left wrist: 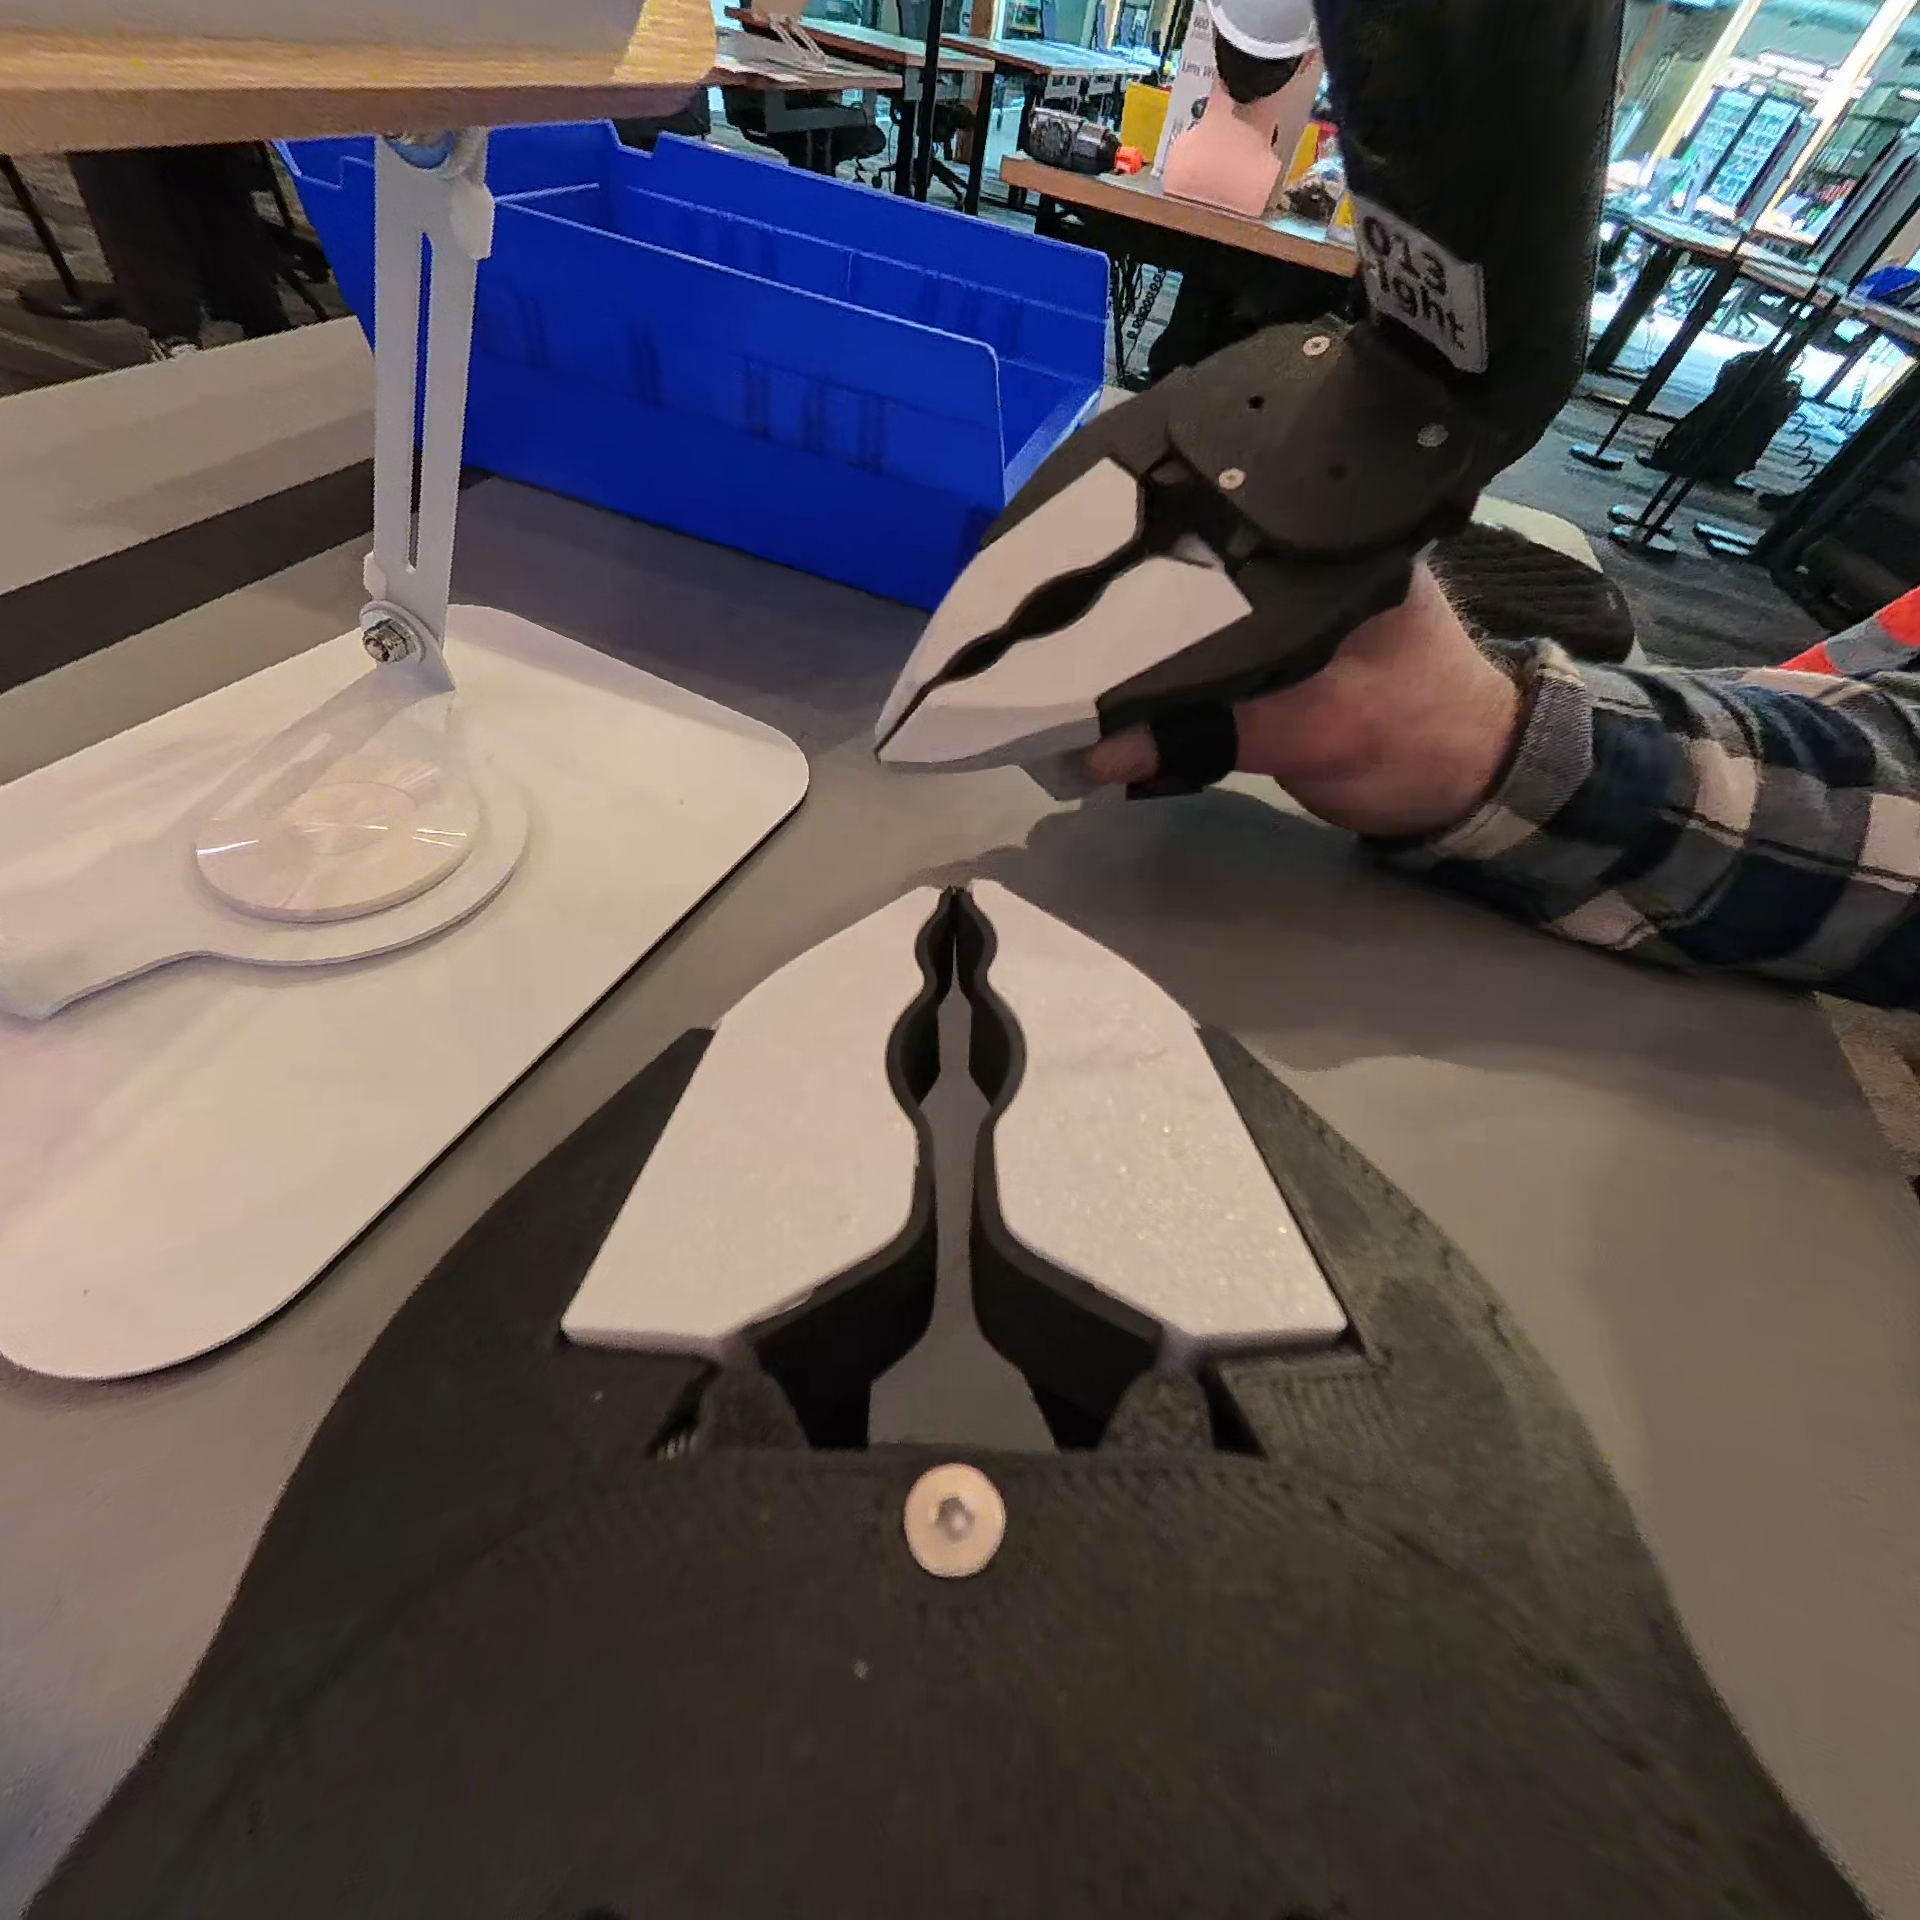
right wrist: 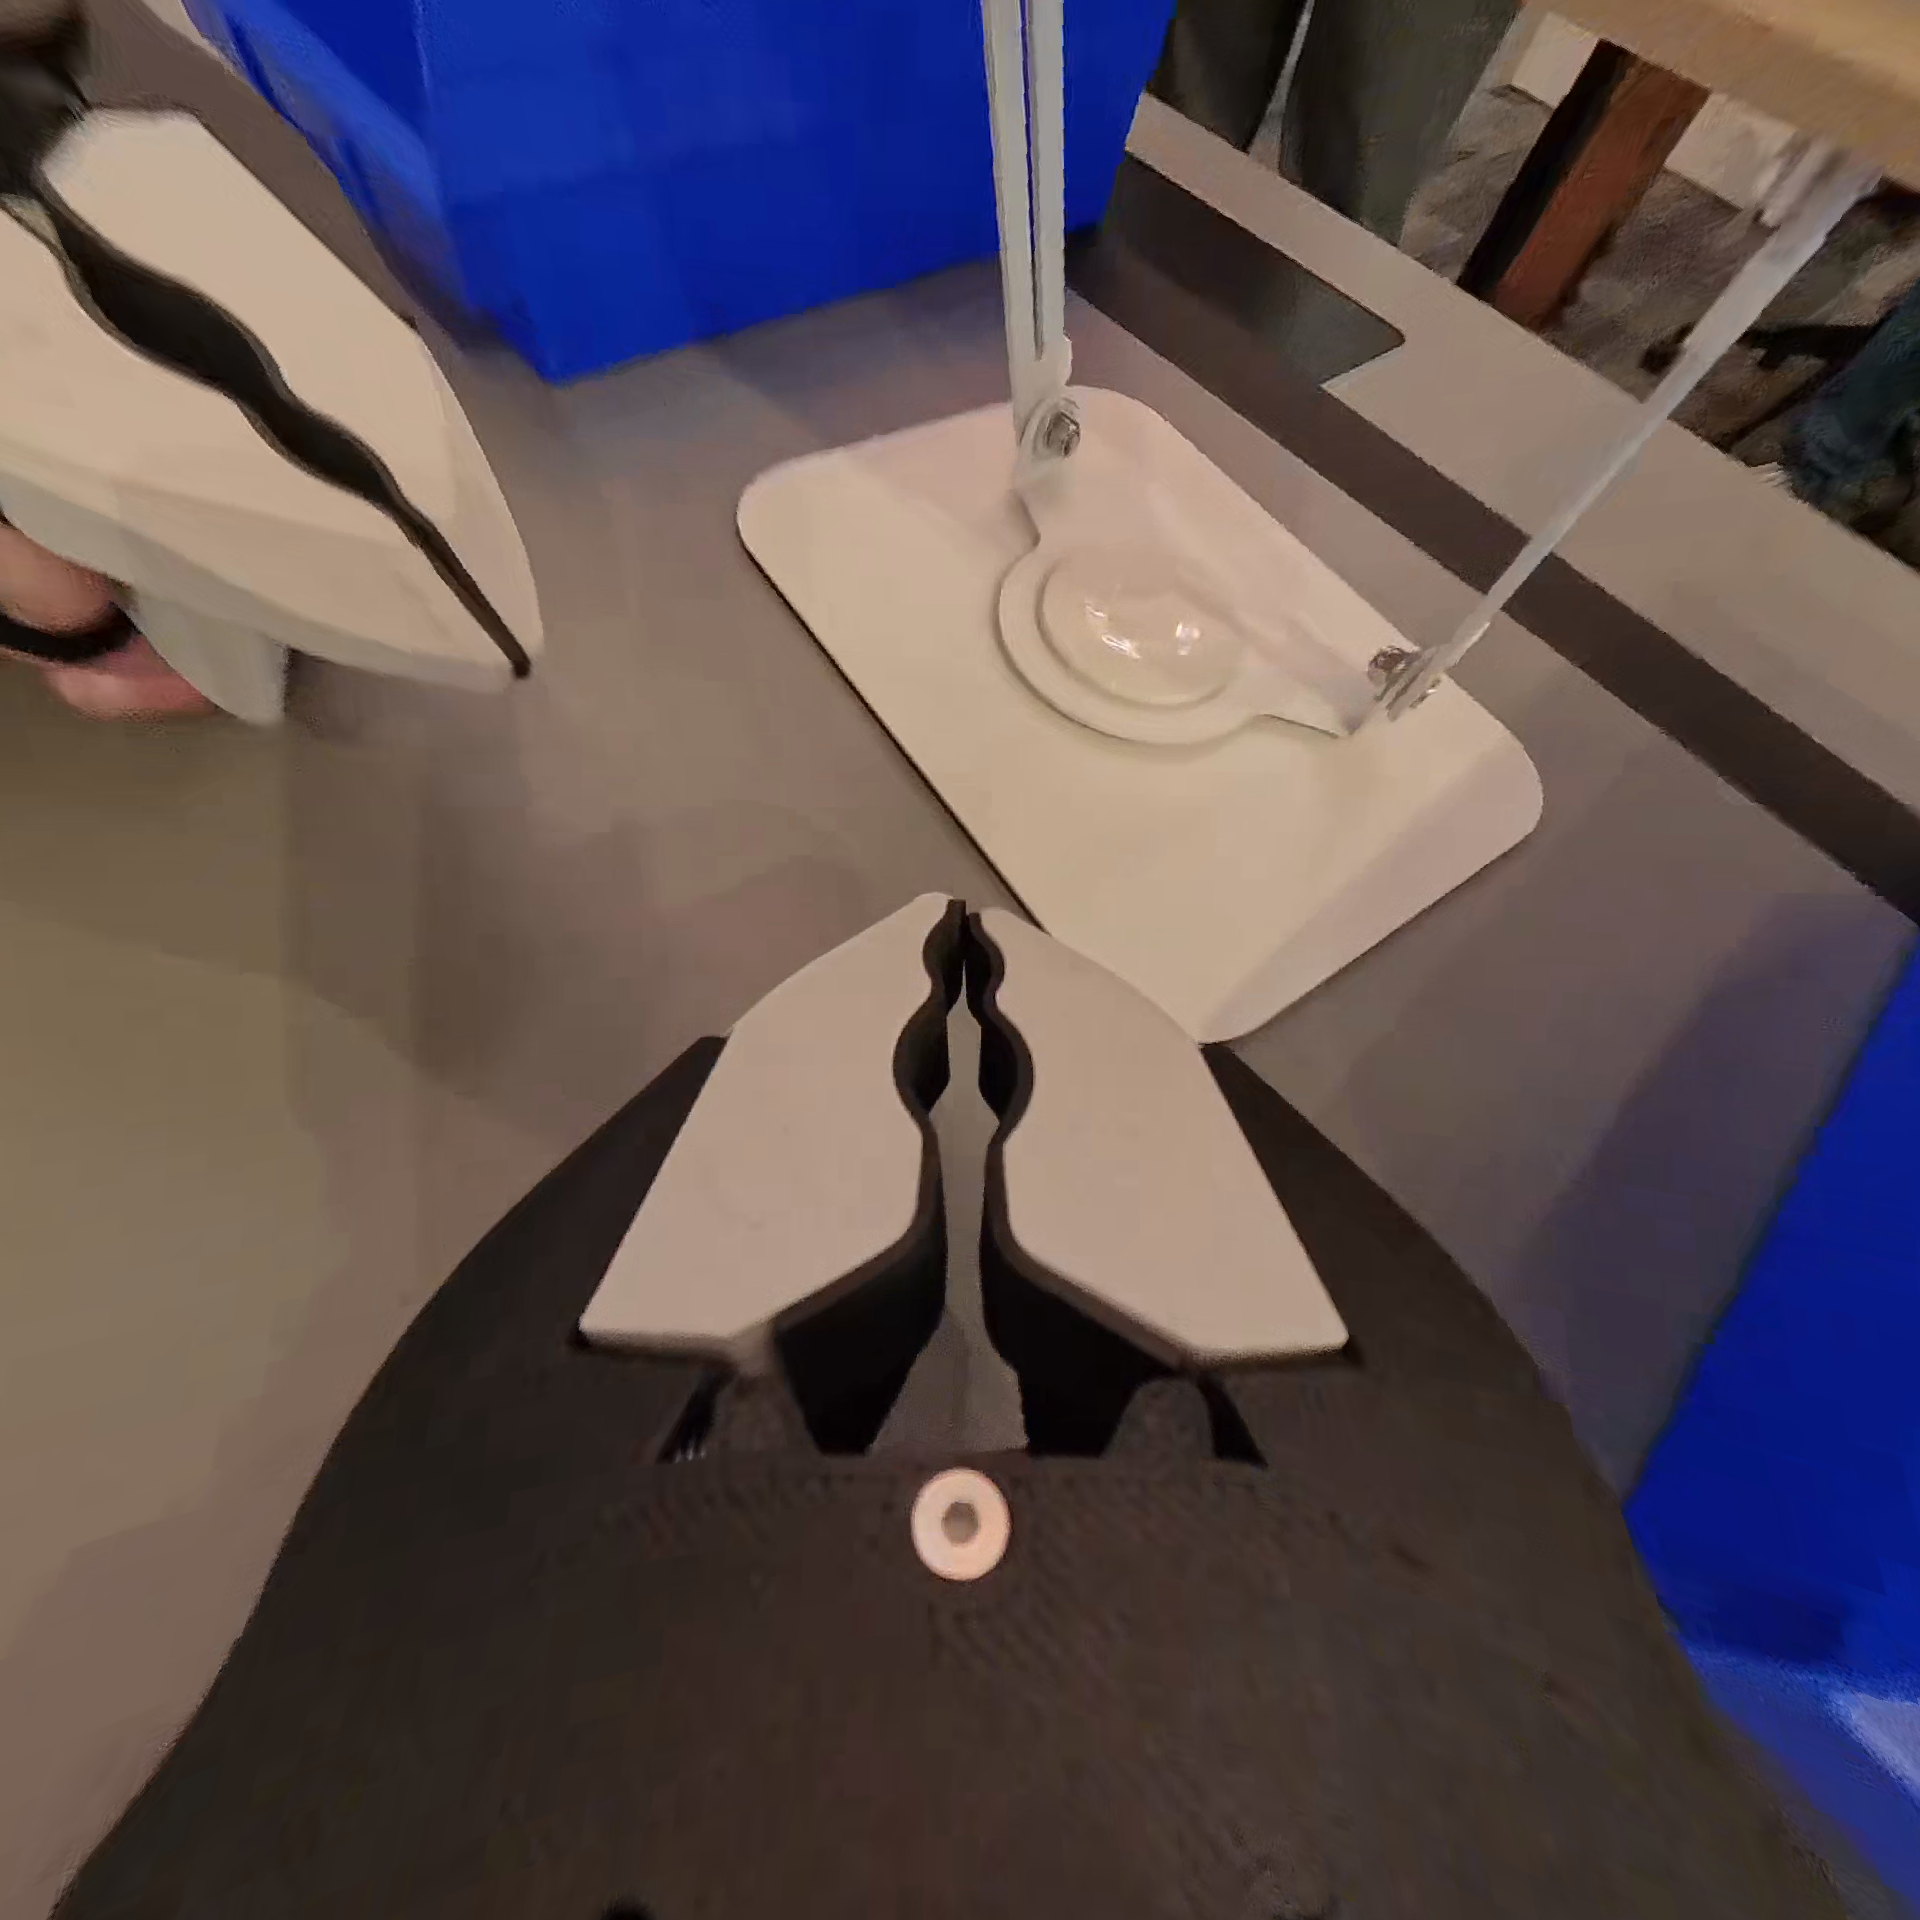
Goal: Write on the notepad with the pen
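Observation:
No pen or notepad shows in either view. My left gripper (left wrist: 954,896) is shut with nothing between its pads and hovers low over the grey table (left wrist: 1351,1039). It also shows in the right wrist view (right wrist: 514,660) at the upper left, shut. My right gripper (right wrist: 961,914) is shut and empty above the table, near the corner of the white stand base (right wrist: 1195,831). In the left wrist view the right gripper (left wrist: 894,743) is held by a hand in a plaid sleeve, its tips shut and pointing down toward the table.
A white stand with a flat base (left wrist: 364,987) and an upright arm (left wrist: 416,416) carries a wooden board (left wrist: 312,73) overhead. A blue plastic bin (left wrist: 779,343) stands behind it, and also shows in the right wrist view (right wrist: 675,156). Another blue bin edge (right wrist: 1808,1351) is at the right. The grippers' ends are close to 8 cm from one another.

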{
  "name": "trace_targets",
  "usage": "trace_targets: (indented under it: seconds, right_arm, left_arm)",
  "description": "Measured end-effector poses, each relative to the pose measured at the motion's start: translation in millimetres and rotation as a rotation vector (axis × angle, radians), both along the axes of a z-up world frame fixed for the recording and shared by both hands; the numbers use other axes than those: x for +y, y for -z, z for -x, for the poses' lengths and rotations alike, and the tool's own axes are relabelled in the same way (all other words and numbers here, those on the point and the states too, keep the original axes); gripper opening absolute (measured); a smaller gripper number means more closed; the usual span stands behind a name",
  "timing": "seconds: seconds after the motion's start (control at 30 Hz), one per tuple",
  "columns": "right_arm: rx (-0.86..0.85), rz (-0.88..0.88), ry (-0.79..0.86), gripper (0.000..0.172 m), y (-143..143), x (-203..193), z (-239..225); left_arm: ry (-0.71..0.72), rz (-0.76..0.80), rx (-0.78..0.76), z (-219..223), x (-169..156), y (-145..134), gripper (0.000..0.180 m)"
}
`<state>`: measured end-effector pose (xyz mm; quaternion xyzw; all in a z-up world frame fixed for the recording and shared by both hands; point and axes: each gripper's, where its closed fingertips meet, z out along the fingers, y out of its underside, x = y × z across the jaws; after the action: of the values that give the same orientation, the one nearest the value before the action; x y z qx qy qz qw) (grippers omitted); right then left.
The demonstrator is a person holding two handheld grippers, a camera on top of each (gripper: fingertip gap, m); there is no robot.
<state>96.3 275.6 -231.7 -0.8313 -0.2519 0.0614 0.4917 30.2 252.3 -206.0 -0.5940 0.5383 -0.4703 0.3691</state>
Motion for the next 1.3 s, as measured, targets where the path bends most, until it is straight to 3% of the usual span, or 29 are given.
trace_targets:
  seconds: [1.3]
  right_arm:
    - [-0.136, 0.013, -0.059, 0.004, 17.7, -0.9, 8.5]
  left_arm:
    - [-0.006, 0.013, 0.005, -0.8, 2.2, 0.8, 0.000]
